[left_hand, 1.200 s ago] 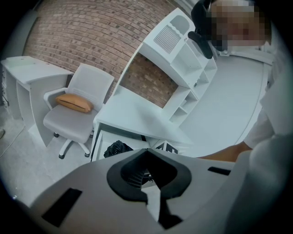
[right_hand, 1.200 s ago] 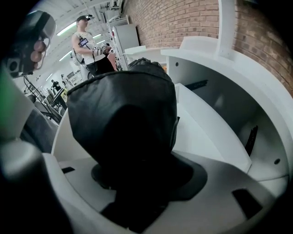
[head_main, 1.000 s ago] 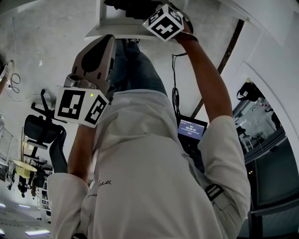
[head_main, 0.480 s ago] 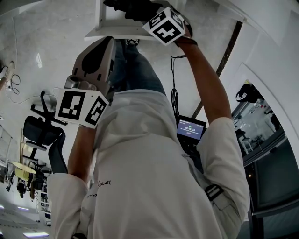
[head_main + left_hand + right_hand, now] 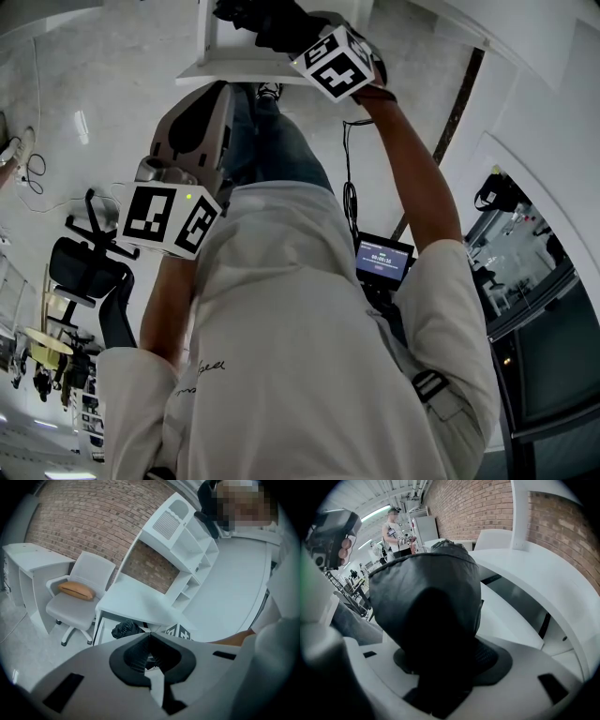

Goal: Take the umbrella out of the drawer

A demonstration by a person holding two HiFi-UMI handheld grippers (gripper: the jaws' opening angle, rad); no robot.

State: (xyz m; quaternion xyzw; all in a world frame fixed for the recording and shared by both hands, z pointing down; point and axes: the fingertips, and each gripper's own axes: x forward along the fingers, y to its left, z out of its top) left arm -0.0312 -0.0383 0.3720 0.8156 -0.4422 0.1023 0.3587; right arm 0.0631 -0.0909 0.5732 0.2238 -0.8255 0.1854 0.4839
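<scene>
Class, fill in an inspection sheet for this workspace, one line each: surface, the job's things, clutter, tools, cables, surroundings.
Surface: white desk, with an open drawer beneath it.
Job's things: black umbrella, clamped in the right tool at the drawer; cannot tell whether it has cleared the drawer.
Clutter: nothing seen.
Tools: left tool shut, empty, away from the desk; right tool shut on the umbrella.
Cables: black cable hanging beside the person's right arm, above a lit screen.
Surroundings: brick wall, white chair with an orange cushion, white shelf unit, black office chair.
</scene>
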